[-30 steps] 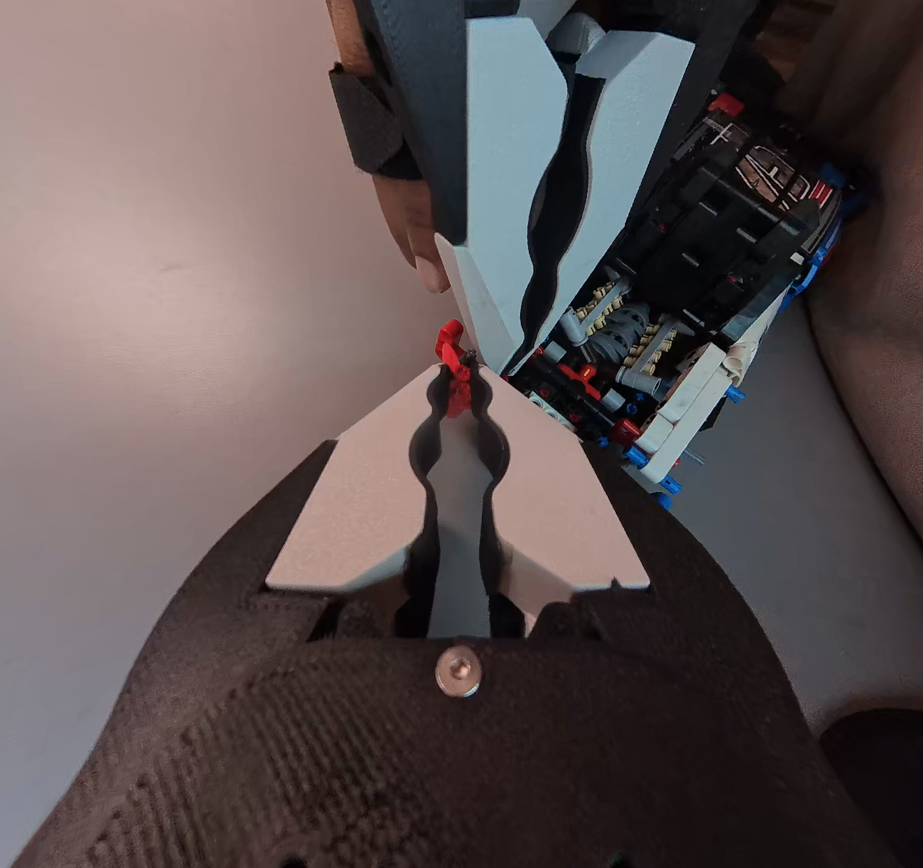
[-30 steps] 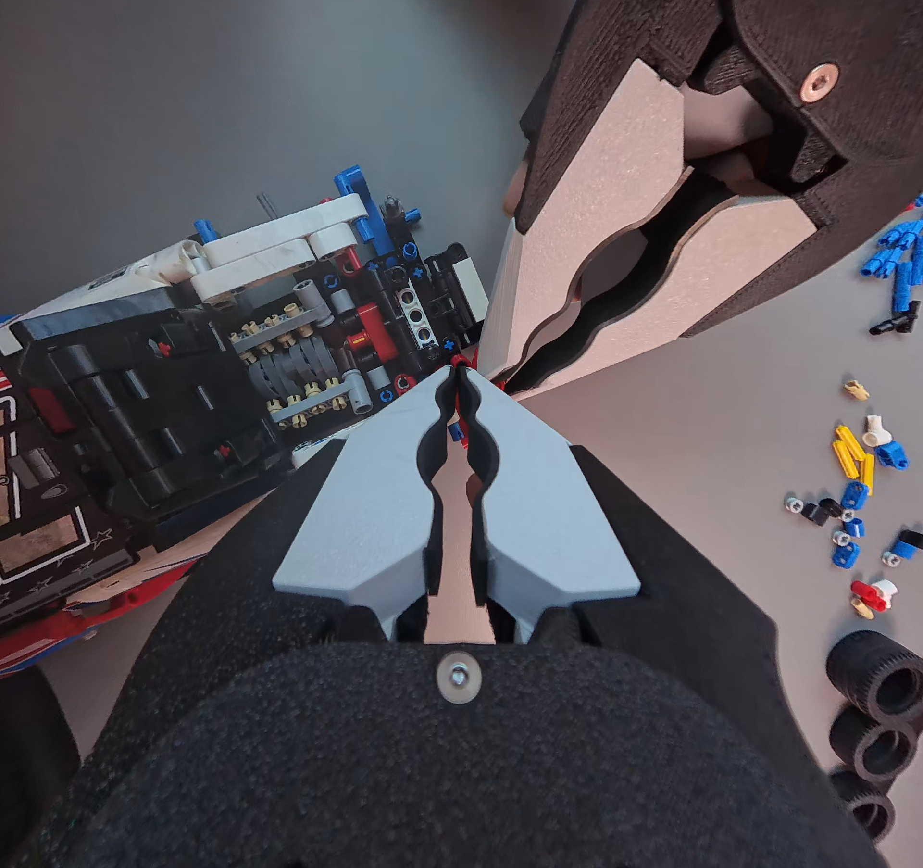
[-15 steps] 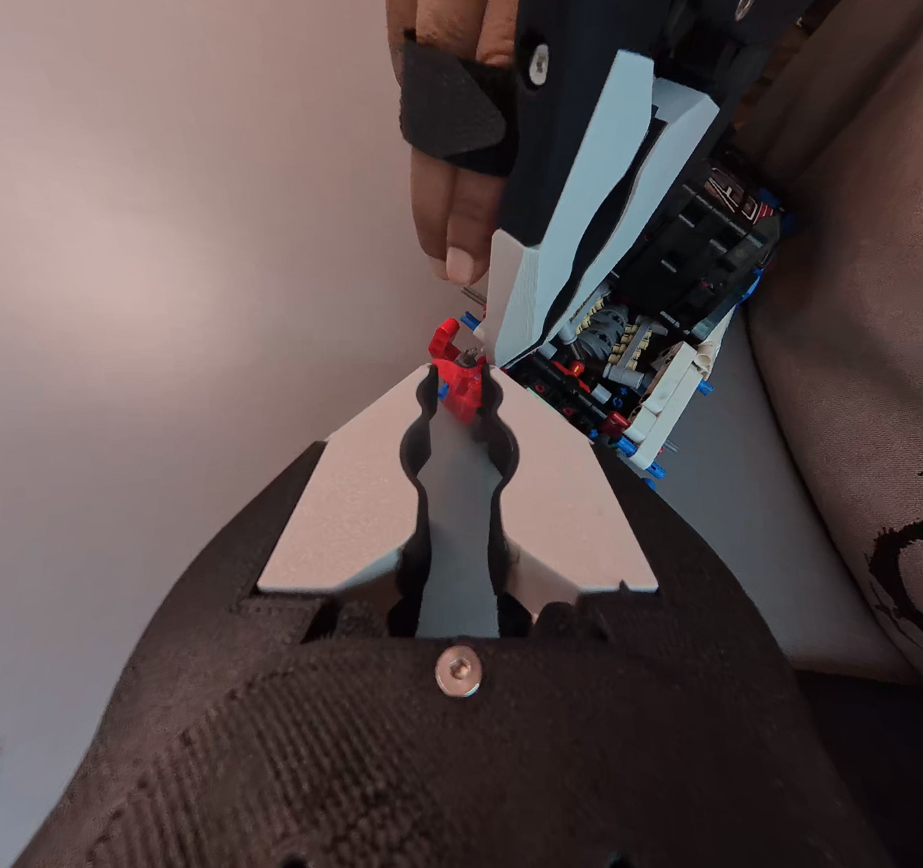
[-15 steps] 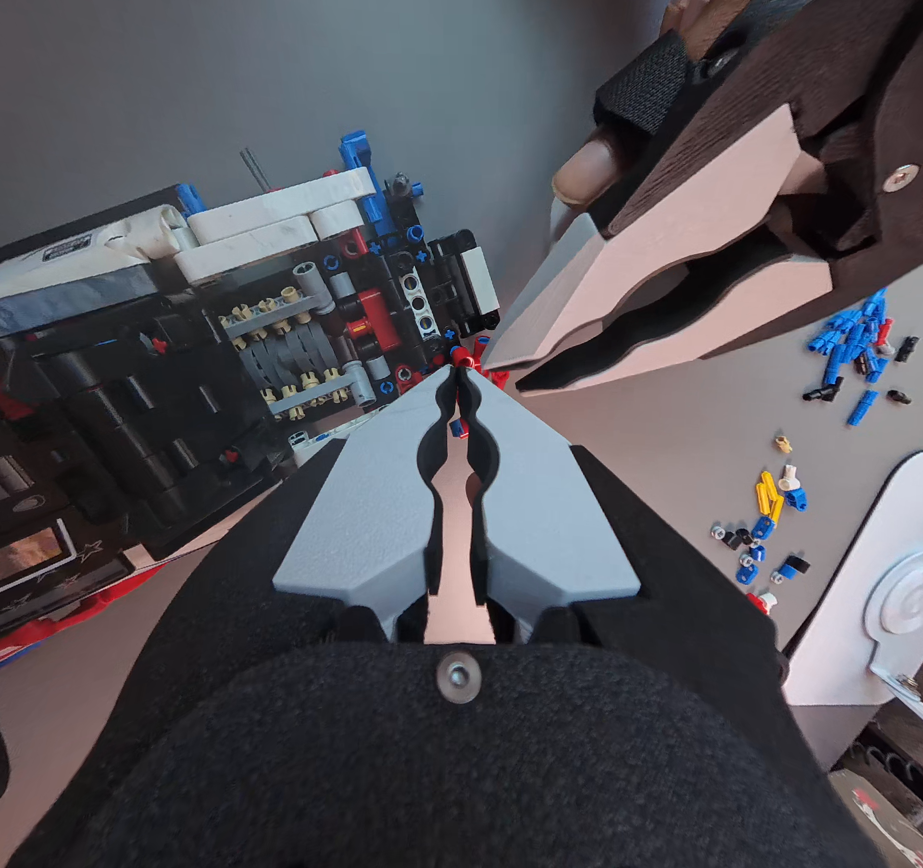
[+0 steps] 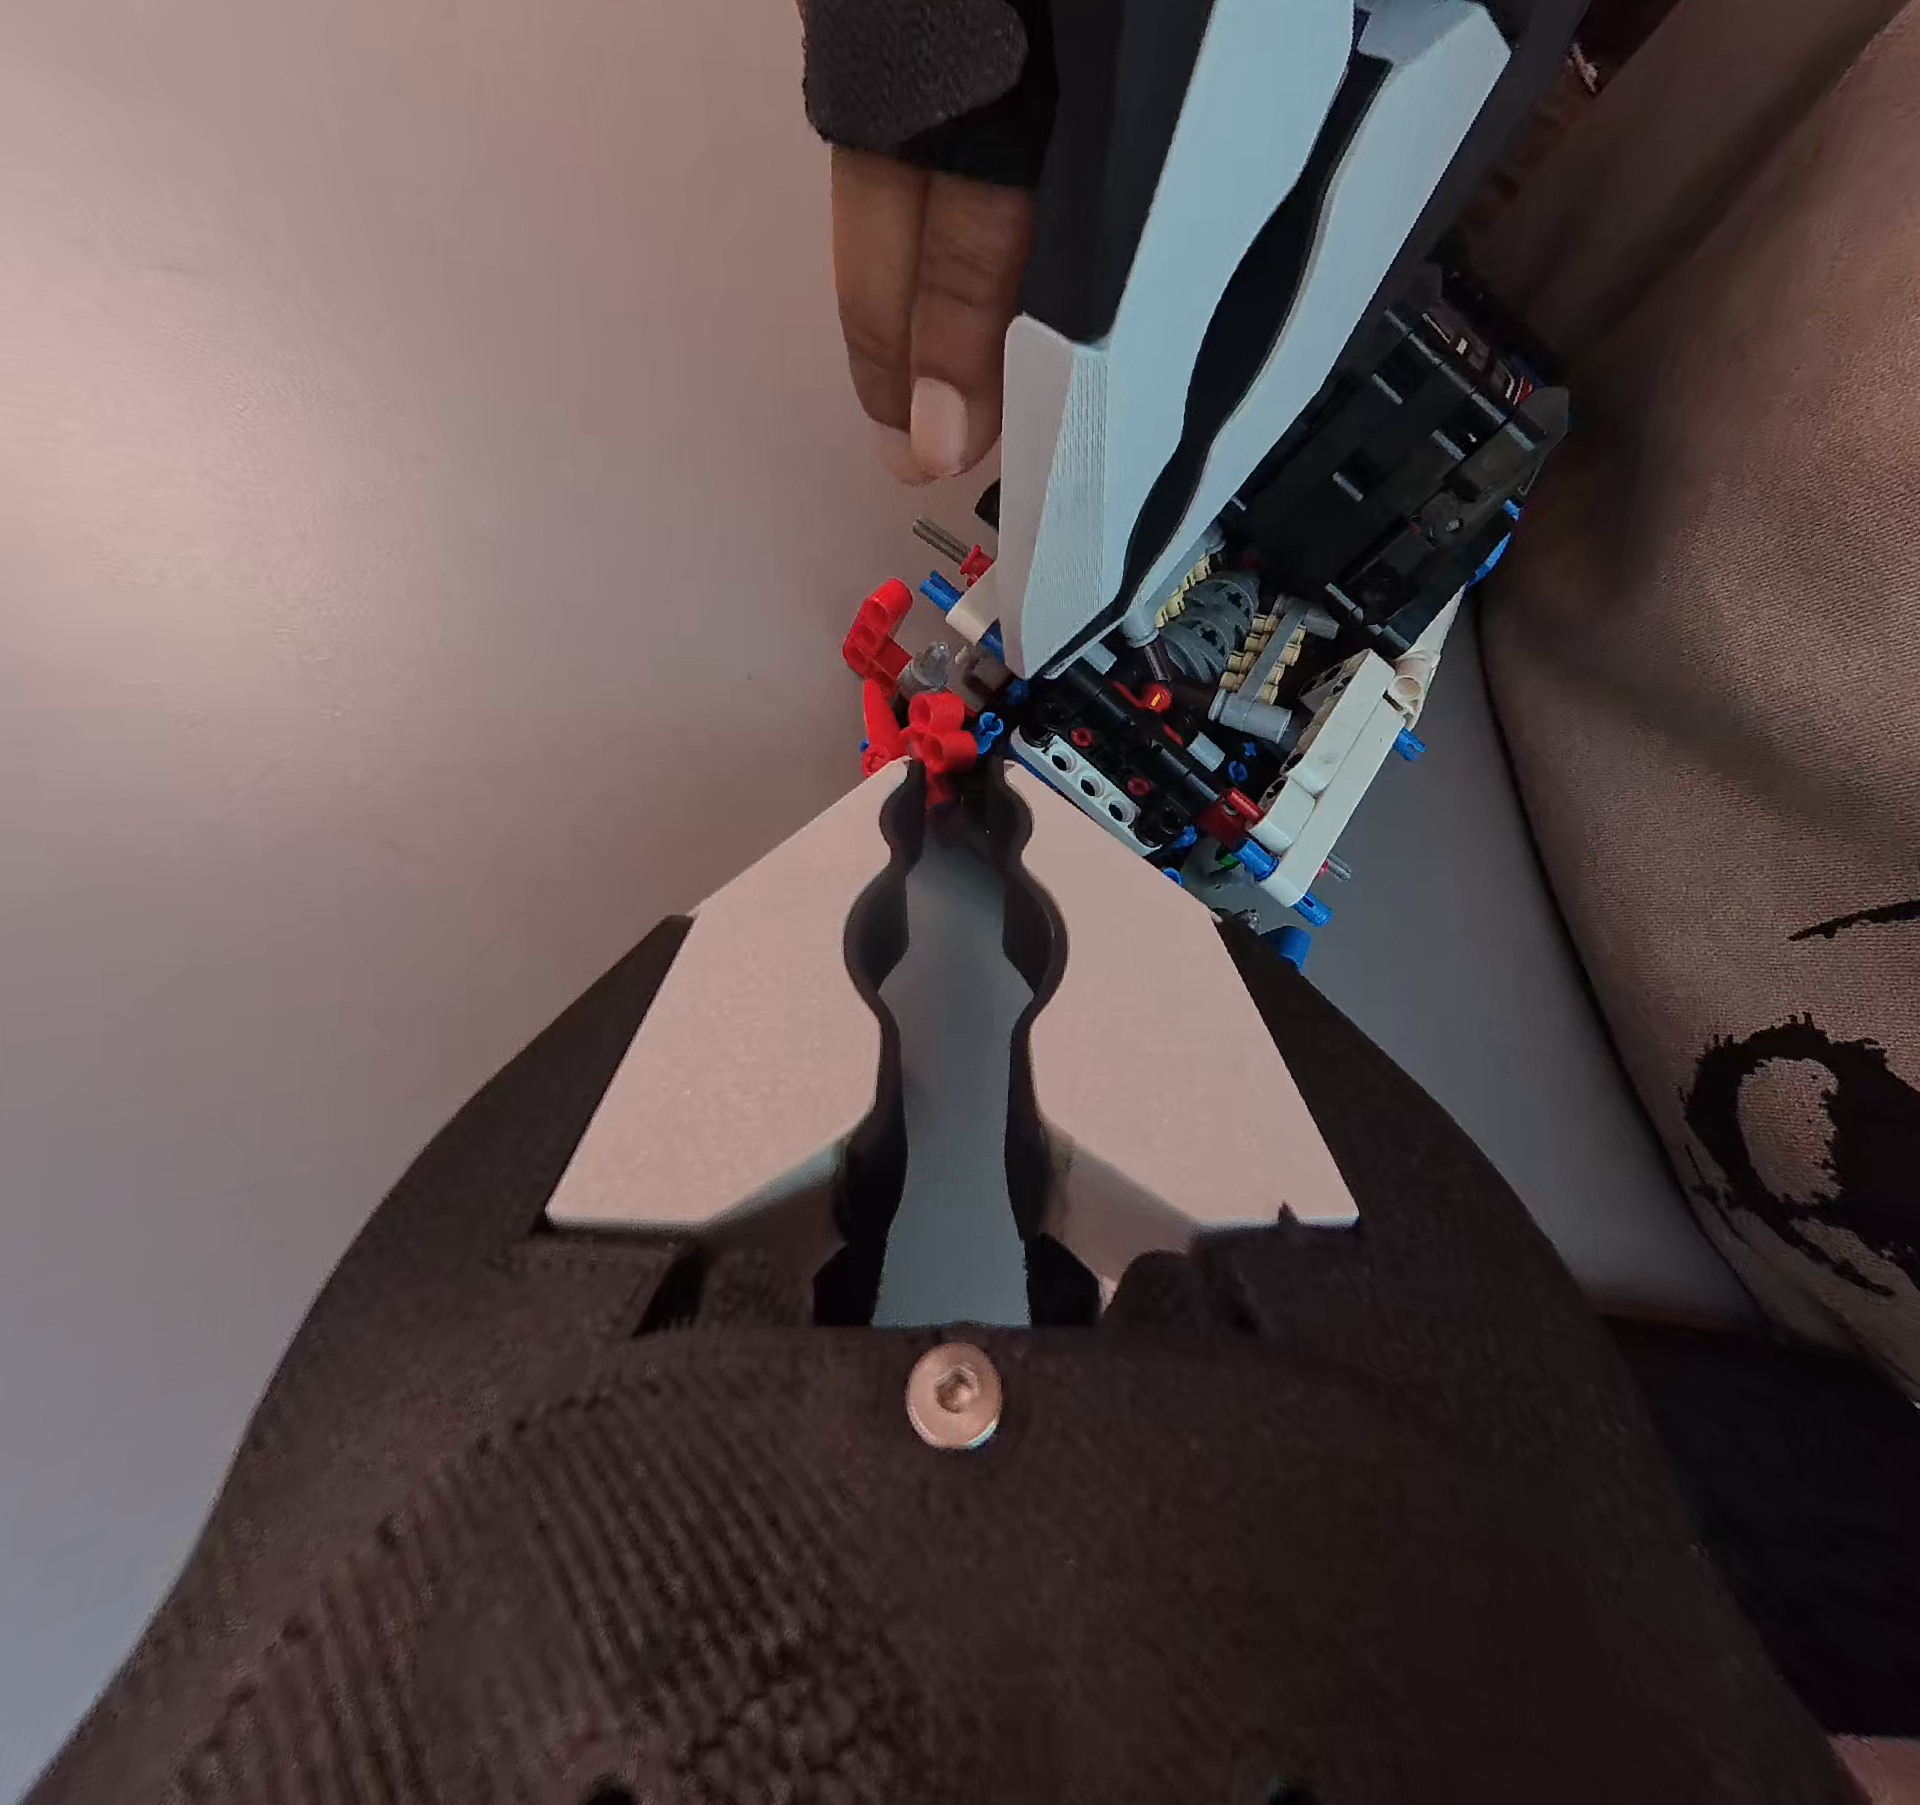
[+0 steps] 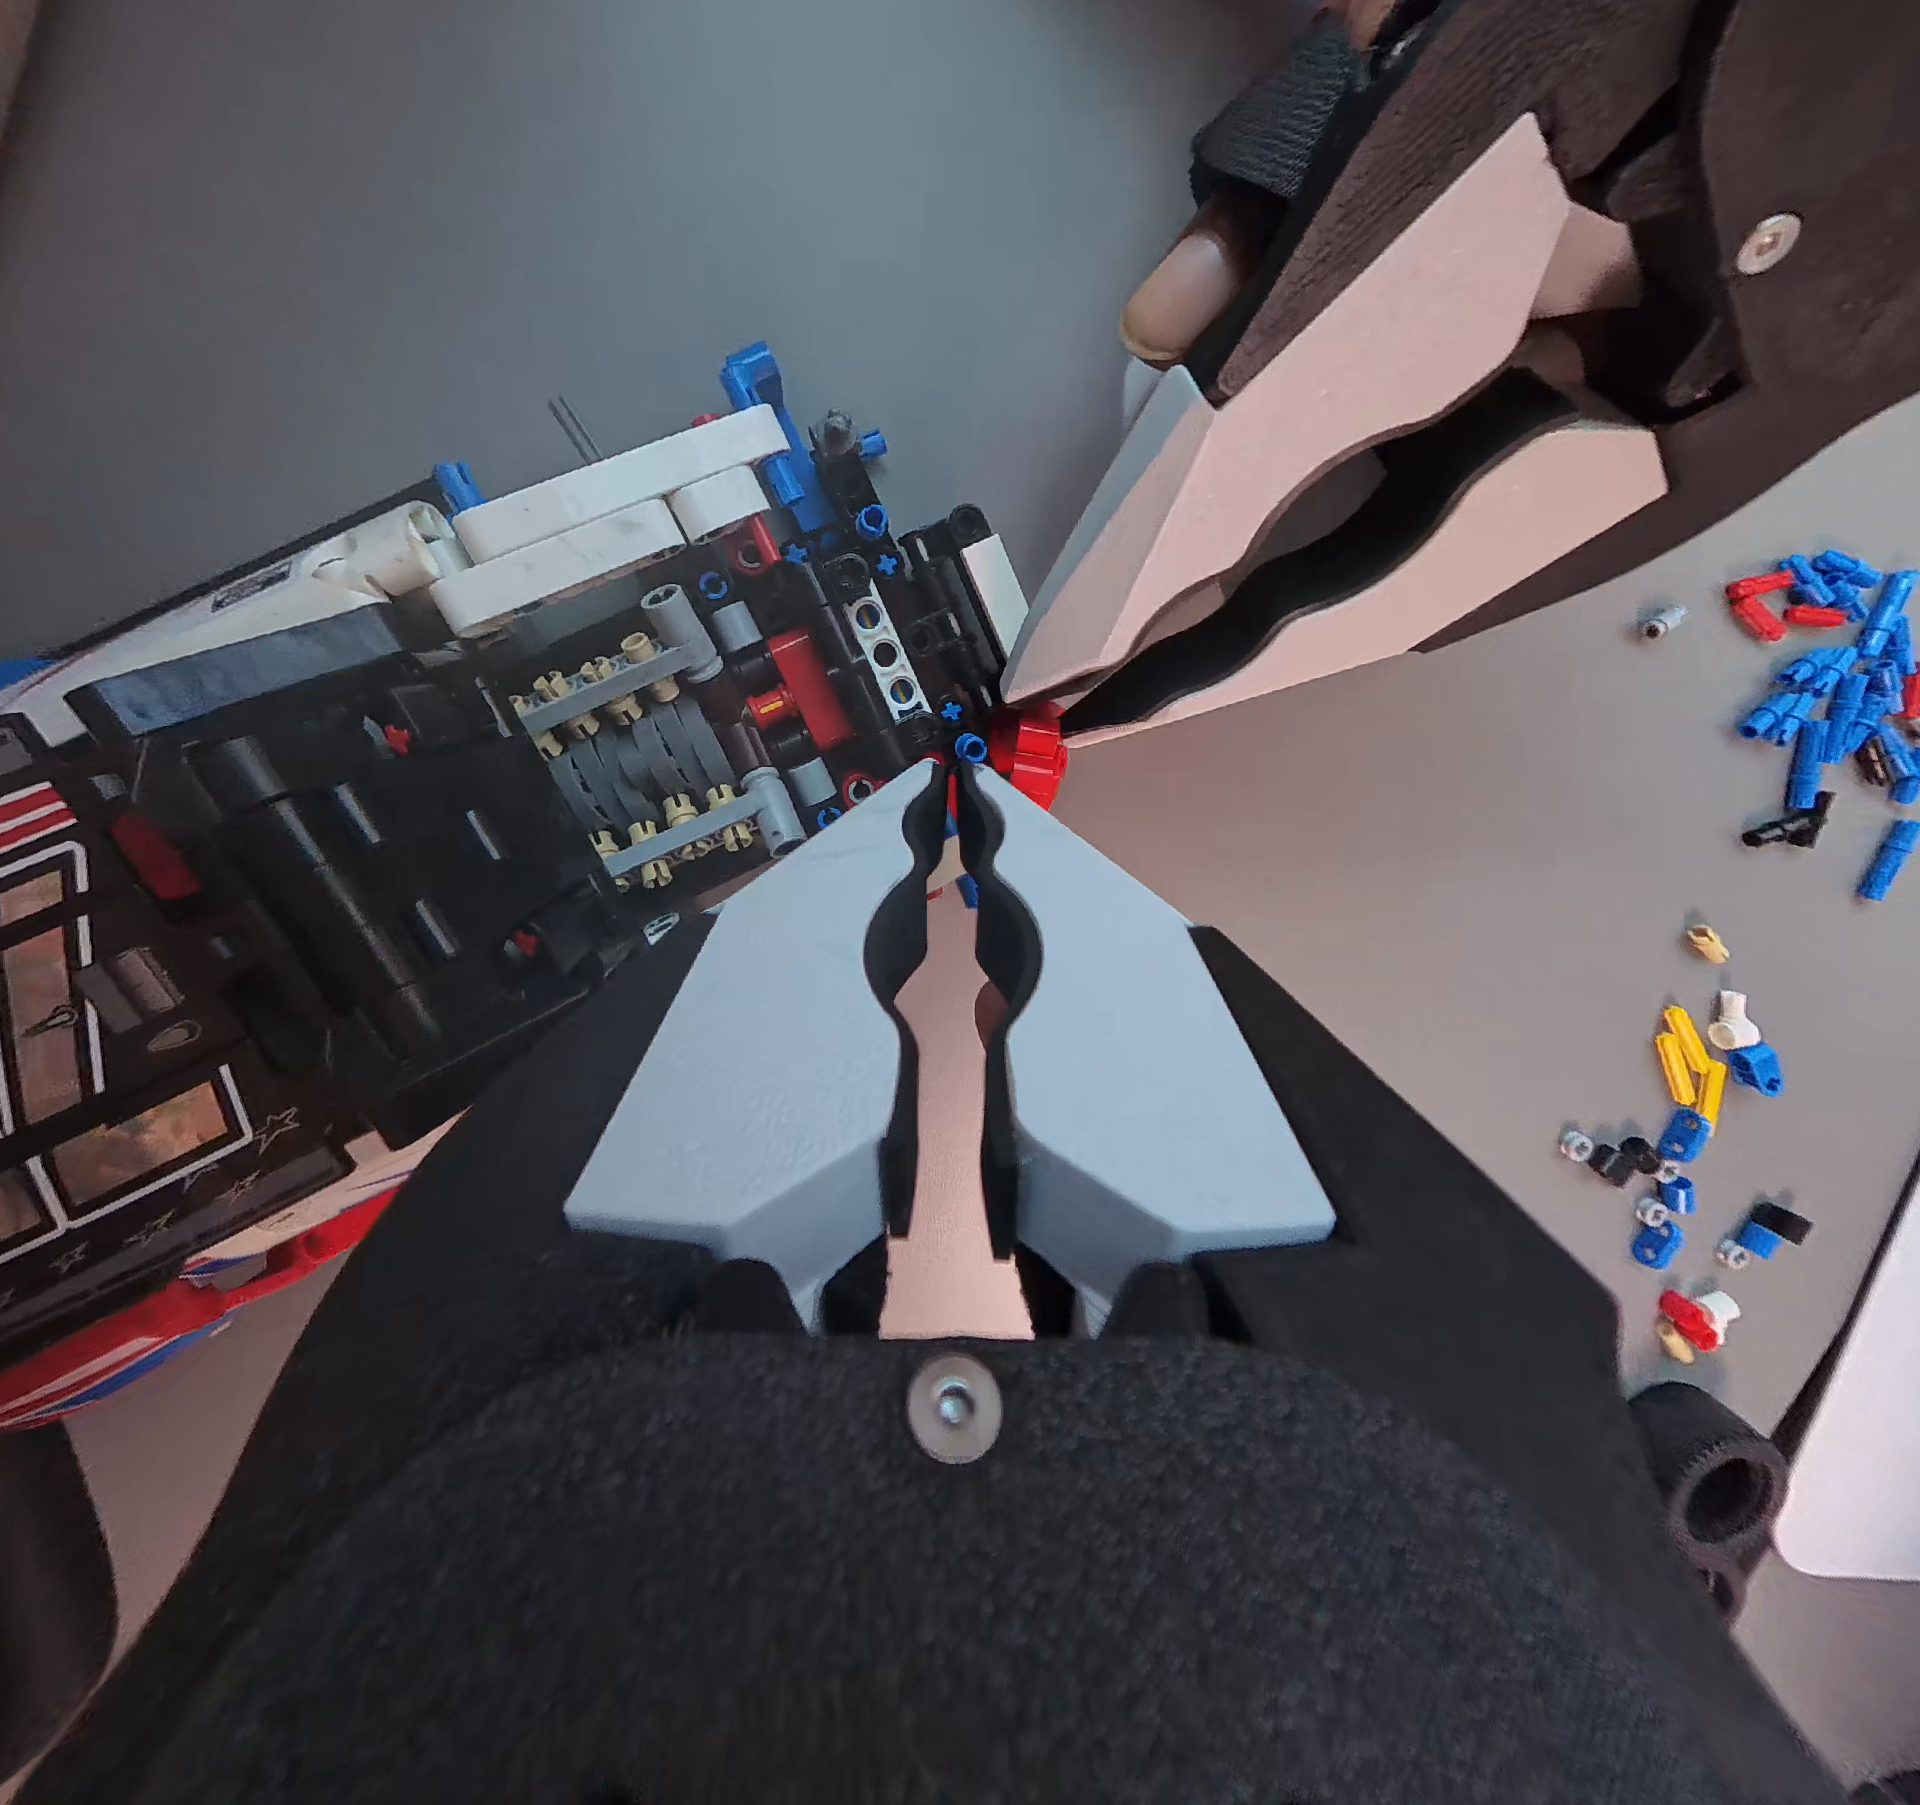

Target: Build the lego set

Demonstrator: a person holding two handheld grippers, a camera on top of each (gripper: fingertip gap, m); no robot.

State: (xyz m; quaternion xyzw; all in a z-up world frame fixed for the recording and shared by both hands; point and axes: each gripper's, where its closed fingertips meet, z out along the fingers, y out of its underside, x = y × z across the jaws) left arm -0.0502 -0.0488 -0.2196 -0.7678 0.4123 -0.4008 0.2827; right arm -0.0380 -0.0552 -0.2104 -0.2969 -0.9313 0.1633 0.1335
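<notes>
Both grippers met at the car model's [image 6: 436, 768] end on the worktop [image 6: 1351, 924], left gripper [image 5: 951, 768] pinching the red connector piece [image 5: 930, 732], right gripper [image 6: 956, 768] pressed together beside it, seating seemingly in hand, next needing firm aligned push.

Plain grey table [image 6: 1351, 924]. Partly built lego car [image 6: 416, 768] lies directly on it, left of frame. Loose small pieces [image 6: 1839, 695], mostly blue, scattered at right edge; a yellow, white and blue cluster [image 6: 1694, 1080] below them. Black tyre [image 6: 1725, 1495] at lower right.
</notes>
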